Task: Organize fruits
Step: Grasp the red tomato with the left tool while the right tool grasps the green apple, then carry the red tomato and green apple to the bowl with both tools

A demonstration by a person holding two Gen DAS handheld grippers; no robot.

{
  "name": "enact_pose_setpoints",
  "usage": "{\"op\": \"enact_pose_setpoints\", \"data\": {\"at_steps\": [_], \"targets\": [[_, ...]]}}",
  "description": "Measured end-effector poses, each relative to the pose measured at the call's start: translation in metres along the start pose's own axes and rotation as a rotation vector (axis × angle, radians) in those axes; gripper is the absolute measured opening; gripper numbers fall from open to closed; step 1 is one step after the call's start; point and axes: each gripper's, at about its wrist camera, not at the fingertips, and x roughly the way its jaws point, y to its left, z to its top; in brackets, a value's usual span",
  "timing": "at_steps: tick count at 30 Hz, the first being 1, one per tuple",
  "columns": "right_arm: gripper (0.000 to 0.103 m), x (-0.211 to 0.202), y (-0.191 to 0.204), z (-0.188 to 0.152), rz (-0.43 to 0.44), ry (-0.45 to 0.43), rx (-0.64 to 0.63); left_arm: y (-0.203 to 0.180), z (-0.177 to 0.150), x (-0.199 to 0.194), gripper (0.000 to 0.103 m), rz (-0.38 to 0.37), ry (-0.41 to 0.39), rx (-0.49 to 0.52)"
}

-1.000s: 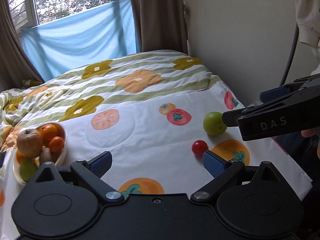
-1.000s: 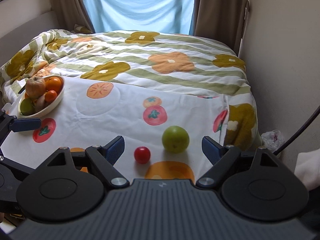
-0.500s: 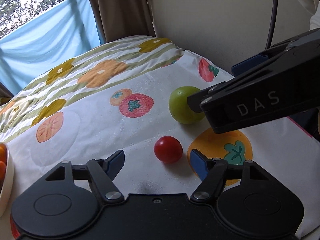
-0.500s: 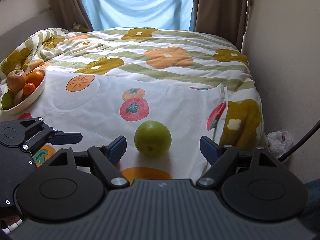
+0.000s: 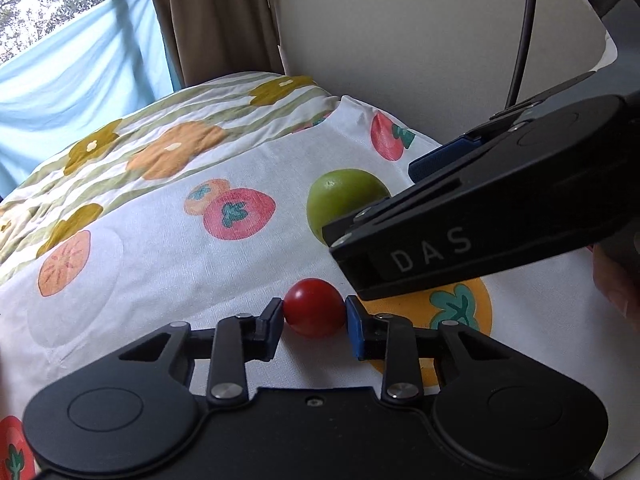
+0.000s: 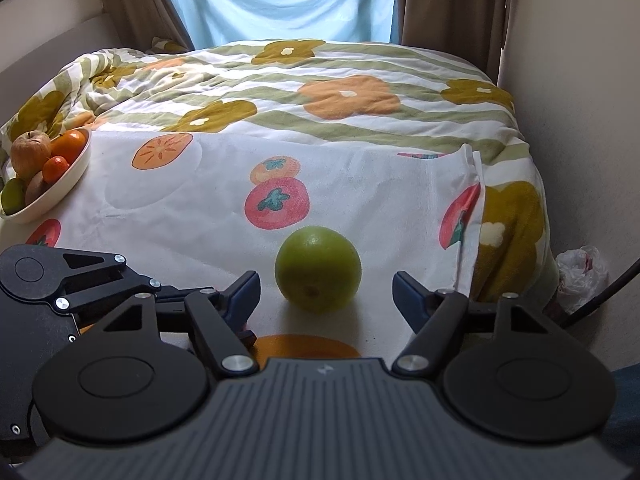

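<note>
Left wrist cam: left gripper [image 5: 315, 316] has its blue pads [image 5: 354, 322] pinched on both sides of the small red fruit [image 5: 314, 307], looks like contact on each side, fruit sitting on the white fruit-print cloth [image 5: 160, 264] w/ no lift visible. Right gripper body crosses the right side of this view, partly covering the green fruit [image 5: 340, 196], which sits just beyond the red one. Right wrist cam: right gripper [image 6: 325, 296] is spread wide, one finger on either side of the green fruit [image 6: 318, 269] but gaps on both sides, so nothing grabbed yet. Bowl [image 6: 68, 182] is far off at the left edge of the cloth, already loaded w/ an apple, oranges + a green one. So imo step in hand = picking up both loose fruits at once, left basically has its grab, right is lined up. Next move prob: right pushes a bit fwd and closes around the widest part, then both lift straight up and carry over to the bowl. Bedding's soft, so round fruit could roll if nudged.
</note>
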Motion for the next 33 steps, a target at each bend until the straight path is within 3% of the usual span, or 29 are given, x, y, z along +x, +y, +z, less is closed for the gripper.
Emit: {"op": "enact_pose_setpoints", "data": {"at_steps": [14,20,33], "targets": [[0.076,0.014,0.002,0.004,0.011,0.002,0.033,0.009,-0.008,-0.007,0.036,0.056,0.015,-0.025],[0.068,0.017,0.006,0.006,-0.01,0.006,0.03,0.014,-0.013,-0.015,0.036,0.079,0.014,-0.052],[0.067,-0.025,0.028,0.011,0.008,-0.015,0.05,0.027,-0.009,-0.066,0.036,0.156,-0.053,-0.129]]}}
